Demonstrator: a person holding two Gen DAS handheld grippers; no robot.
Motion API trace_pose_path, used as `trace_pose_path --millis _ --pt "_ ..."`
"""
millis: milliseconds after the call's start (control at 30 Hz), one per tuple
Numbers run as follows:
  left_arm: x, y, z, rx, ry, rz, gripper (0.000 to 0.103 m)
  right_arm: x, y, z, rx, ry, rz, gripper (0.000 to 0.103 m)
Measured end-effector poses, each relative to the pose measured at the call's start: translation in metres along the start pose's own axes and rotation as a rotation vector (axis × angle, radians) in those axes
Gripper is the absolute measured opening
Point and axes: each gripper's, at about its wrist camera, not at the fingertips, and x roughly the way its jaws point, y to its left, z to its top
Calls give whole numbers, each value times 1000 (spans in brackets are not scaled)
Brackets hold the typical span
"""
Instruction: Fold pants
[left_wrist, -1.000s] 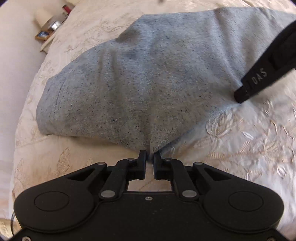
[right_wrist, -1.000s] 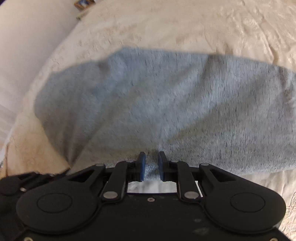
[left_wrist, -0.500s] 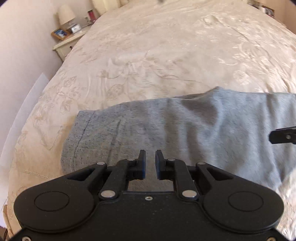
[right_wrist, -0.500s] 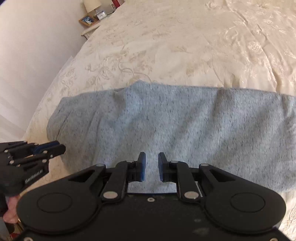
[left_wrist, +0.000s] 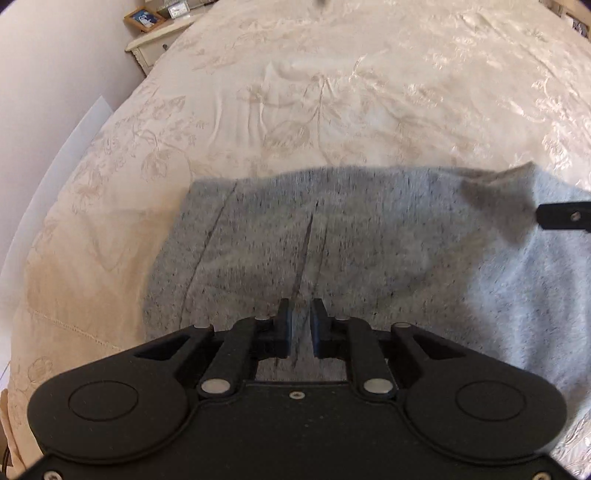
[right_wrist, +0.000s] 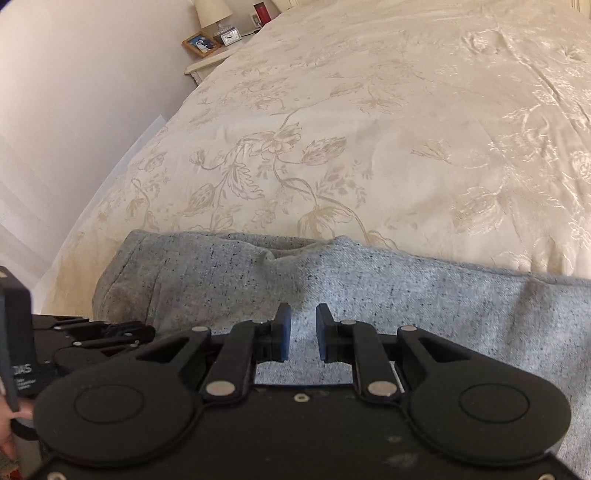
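**Pants across the near edge of the bed**

Your pants (right_wrist: 369, 288) lie sideways on the bed (right_wrist: 369, 129), near its front edge. Both grippers hover over them: the left gripper (left_wrist: 300, 325) towards their left end, the right gripper (right_wrist: 302, 332) beside it. A nightstand (right_wrist: 207, 64) stands far left, behind.

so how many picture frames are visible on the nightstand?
1. A single wooden picture frame stands on the nightstand at the far left corner of the bed, beside a small clock and lamp. Others could sit out of view.
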Motion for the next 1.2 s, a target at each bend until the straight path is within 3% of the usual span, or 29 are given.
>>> trace_pose_path --millis 100,267,400,500,567,633,867,967,1133,1200 --pt "-3 11 23 -7 -41 0 22 23 2 7 7 3 -11 18" --pt "18 31 63 -65 -34 19 21 68 -7 32 59 9 -75 18" --pt "27 23 77 -22 -41 -40 22 88 -21 36 135 36 -87 15" --pt "44 5 78 71 -54 -30 23 89 -21 31 139 28 -87 15" --pt "73 2 75 91 37 43 23 88 -21 29 135 27 -86 15" --pt "99 13 68 55 87 74 12 84 -19 29 130 24 -85 15" --pt "96 18 64 -40 61 78 12 45 12 32 11 -68 -49 19" --pt "96 23 65 -69 61 66 12 61 27 33 -15 -23 -20 19" --pt "100 31 68 -92 62 42 12 114 29 35 -8 60 -74 18" --pt "99 27 66 -66 55 53 12 115 28 36 -12 53 -71 17"
